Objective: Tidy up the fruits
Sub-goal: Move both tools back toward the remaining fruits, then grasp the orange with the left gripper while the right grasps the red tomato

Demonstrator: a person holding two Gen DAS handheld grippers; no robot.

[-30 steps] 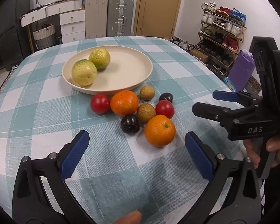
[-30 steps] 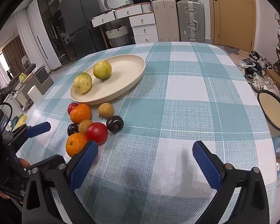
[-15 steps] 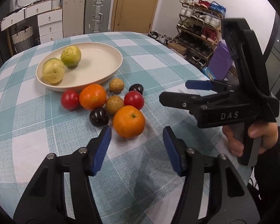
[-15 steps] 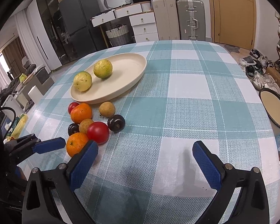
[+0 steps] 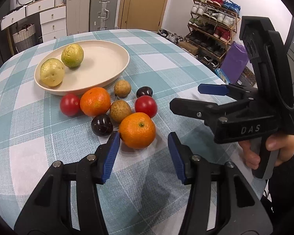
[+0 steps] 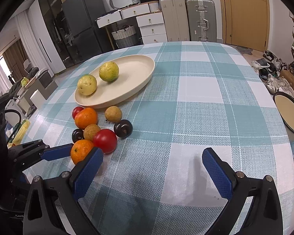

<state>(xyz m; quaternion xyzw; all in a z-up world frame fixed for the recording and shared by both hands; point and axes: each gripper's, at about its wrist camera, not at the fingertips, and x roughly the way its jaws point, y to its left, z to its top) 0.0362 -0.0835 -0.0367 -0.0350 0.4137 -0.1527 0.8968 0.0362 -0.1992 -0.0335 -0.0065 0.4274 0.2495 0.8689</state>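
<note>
left gripper: half open, jaws have just been closing, nothing between them
near orange: just ahead, on the tablecloth

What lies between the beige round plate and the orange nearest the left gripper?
In the left wrist view, between beige round plate and nearest orange lie a brown longan-like fruit and a second orange.

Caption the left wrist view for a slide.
Left gripper, jaws just narrowed, nears an orange beside the plate with two guavas.
</note>
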